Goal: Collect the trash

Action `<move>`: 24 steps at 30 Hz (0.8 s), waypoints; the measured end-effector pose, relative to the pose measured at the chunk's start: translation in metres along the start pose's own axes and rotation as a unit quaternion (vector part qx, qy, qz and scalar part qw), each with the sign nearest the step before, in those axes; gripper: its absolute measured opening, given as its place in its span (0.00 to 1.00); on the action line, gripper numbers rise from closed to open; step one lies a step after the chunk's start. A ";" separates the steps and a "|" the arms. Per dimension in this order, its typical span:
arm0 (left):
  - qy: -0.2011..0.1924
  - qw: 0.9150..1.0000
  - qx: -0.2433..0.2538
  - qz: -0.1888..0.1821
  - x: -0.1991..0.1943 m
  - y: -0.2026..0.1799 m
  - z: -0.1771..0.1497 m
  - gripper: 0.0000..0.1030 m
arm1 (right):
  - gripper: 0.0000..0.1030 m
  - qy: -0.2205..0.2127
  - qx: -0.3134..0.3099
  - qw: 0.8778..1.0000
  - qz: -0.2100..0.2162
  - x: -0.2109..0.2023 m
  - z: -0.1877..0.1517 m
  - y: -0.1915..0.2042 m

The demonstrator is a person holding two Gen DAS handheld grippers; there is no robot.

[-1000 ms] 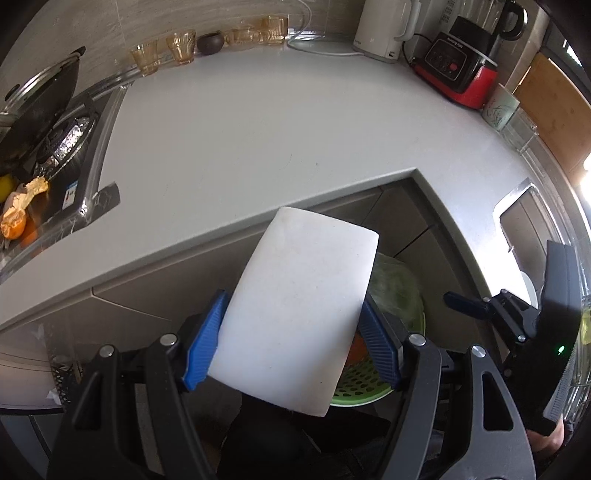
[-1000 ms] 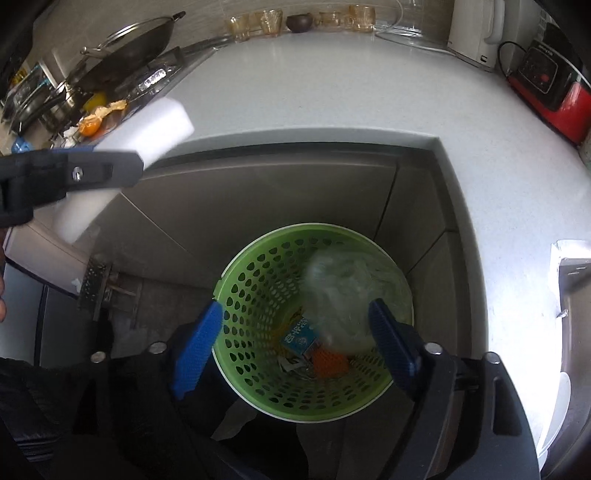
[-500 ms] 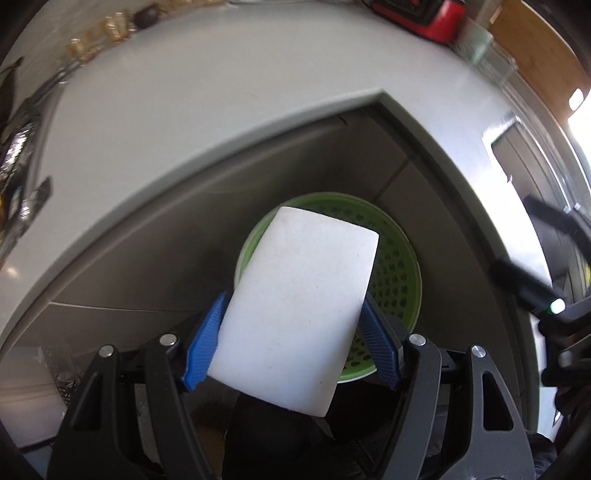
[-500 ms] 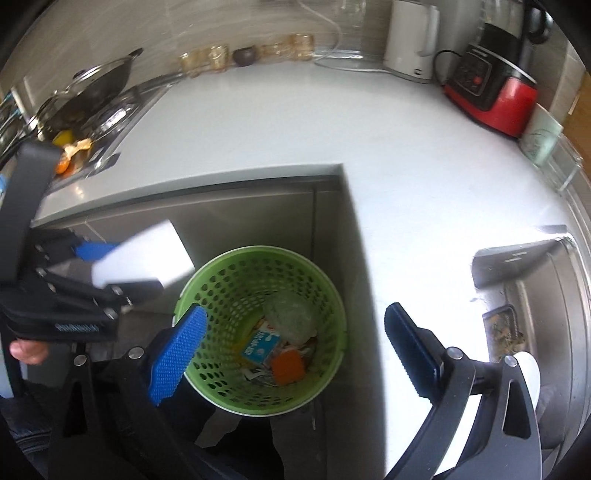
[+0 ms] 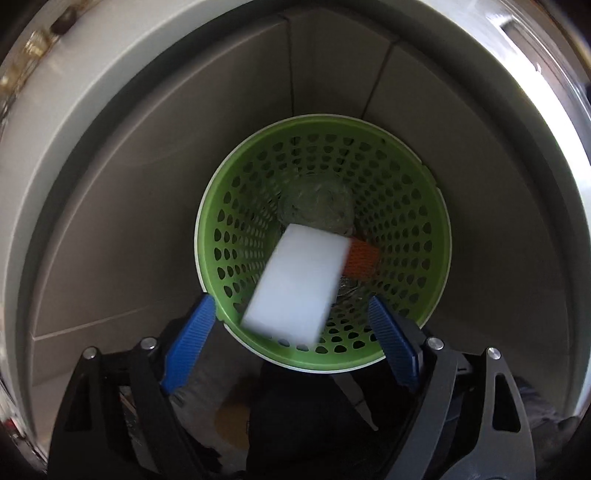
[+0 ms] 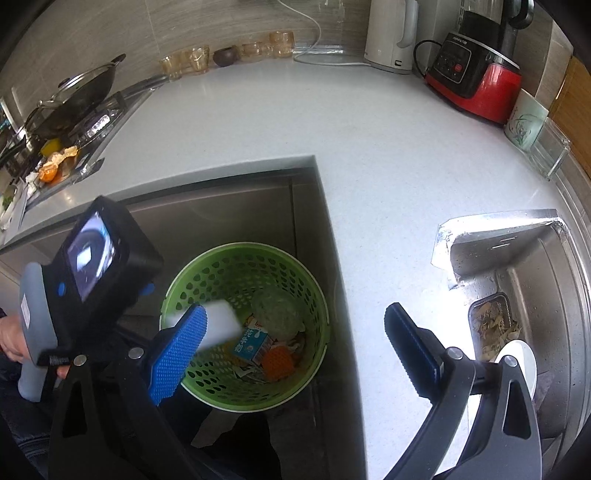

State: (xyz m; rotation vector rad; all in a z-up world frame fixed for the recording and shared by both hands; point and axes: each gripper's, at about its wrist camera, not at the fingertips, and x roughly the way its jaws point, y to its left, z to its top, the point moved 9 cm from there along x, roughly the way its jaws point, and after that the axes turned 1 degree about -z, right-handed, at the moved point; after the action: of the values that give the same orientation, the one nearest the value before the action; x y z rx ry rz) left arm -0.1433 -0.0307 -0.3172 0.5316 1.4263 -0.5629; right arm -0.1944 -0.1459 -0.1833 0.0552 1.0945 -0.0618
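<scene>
A kitchen corner seen from two cameras, each looking down along a handheld gripper. At the far left of the right wrist view, a stove (image 6: 70, 122) holds a lidded pan (image 6: 85, 88), with orange peel (image 6: 55, 164) on the stove's near edge. A person's hand (image 6: 11, 339) at the left edge holds the left gripper (image 5: 291, 343) above a green perforated trash basket (image 5: 424, 258) that stands on the floor in the inner corner of an L-shaped white countertop (image 6: 369, 166). The left gripper's jaws have just been opening and now stand wide, their blue pads clear of a white rectangular foam block (image 5: 299, 280), which appears blurred and tilted inside the basket's mouth, touching neither pad. Beneath the block in the basket lie a crumpled clear plastic wad (image 5: 317, 201), an orange piece (image 5: 362, 258) and, in the right wrist view, a small blue and white carton (image 6: 251, 341). Moving right, the right gripper (image 6: 295, 350) hangs over the basket's right side and the counter edge, its jaws have just been opening and are spread wide with nothing between them. Along the back of the counter sit small amber glasses (image 6: 192, 61), a white kettle (image 6: 391, 35) and a red and black blender (image 6: 476, 70), then a pale mug (image 6: 524, 120). At the far right is a steel sink (image 6: 517, 266) holding a container of food scraps (image 6: 493, 328) and a white dish (image 6: 517, 365).
</scene>
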 end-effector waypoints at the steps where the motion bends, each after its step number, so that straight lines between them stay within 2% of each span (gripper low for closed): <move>1: -0.003 1.000 0.002 -0.001 -0.002 -0.002 0.004 0.80 | 0.94 -0.001 0.002 1.000 0.001 0.000 0.001 -0.002; 5: -0.024 1.000 -0.001 0.007 -0.016 0.000 0.010 0.80 | 0.94 -0.005 0.007 1.000 0.001 0.001 0.005 -0.005; 9: -0.051 0.998 -0.026 0.014 -0.036 0.009 0.020 0.80 | 0.94 -0.011 0.016 1.000 0.005 0.001 0.013 -0.011; 15: -0.114 0.990 -0.079 0.028 -0.090 0.036 0.040 0.80 | 0.94 -0.028 0.028 0.999 0.005 -0.006 0.044 -0.017; 19: -0.170 0.979 -0.106 0.031 -0.140 0.061 0.059 0.80 | 0.94 -0.058 0.042 0.997 -0.003 -0.016 0.078 -0.017; 24: -0.239 0.960 -0.135 0.048 -0.196 0.102 0.078 0.82 | 0.98 -0.130 0.072 0.989 -0.022 -0.043 0.131 -0.014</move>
State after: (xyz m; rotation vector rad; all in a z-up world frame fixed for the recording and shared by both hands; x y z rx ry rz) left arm -0.0297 0.0053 -0.1152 0.2223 0.9865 -0.3766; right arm -0.0995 -0.1688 -0.0852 0.1489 0.8288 -0.1826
